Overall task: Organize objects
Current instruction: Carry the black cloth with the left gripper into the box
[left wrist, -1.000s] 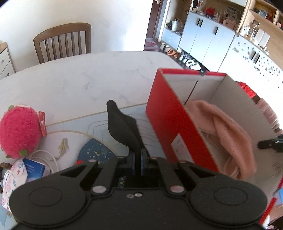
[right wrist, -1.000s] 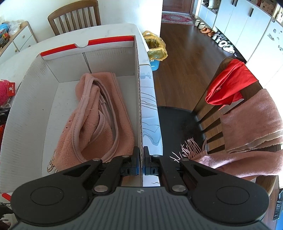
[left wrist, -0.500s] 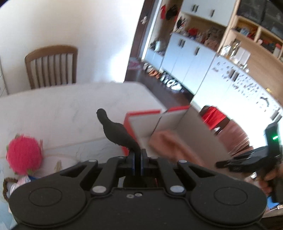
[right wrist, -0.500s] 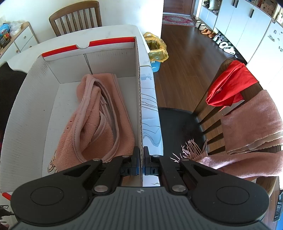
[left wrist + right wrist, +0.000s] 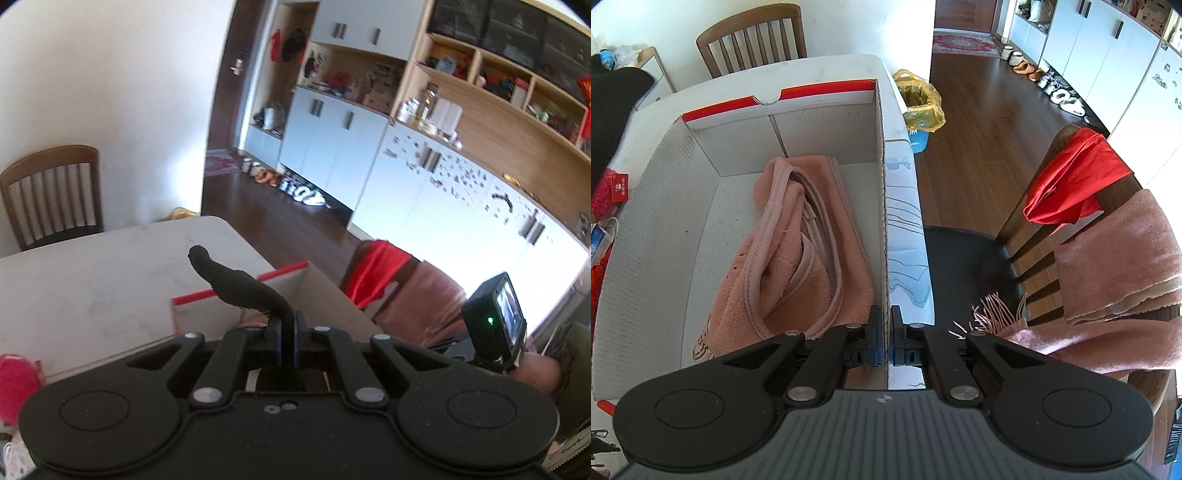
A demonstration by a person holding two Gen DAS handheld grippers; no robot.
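My left gripper [image 5: 289,321] is shut on a long black cloth [image 5: 236,280], which curls up and to the left above the red-rimmed cardboard box [image 5: 240,291]. In the right wrist view the same black cloth [image 5: 613,110] hangs blurred at the box's far left corner. My right gripper [image 5: 886,325] is shut on the box's right wall [image 5: 881,184], one finger on each side of the cardboard. A folded pink fleece garment [image 5: 805,251] lies inside along that wall. The left half of the box floor [image 5: 713,221] is bare.
The box stands on a white table [image 5: 92,280]. A pink plush toy [image 5: 14,384] lies left of it. A wooden chair at the right carries a red cloth [image 5: 1078,177] and a pink scarf [image 5: 1115,251]. A yellow-bagged bin [image 5: 919,103] stands past the table's corner.
My left gripper has risen with the black cloth, and its view now tilts up over the box toward the room. The cloth has entered the right wrist view at the left edge. My right gripper stayed put.
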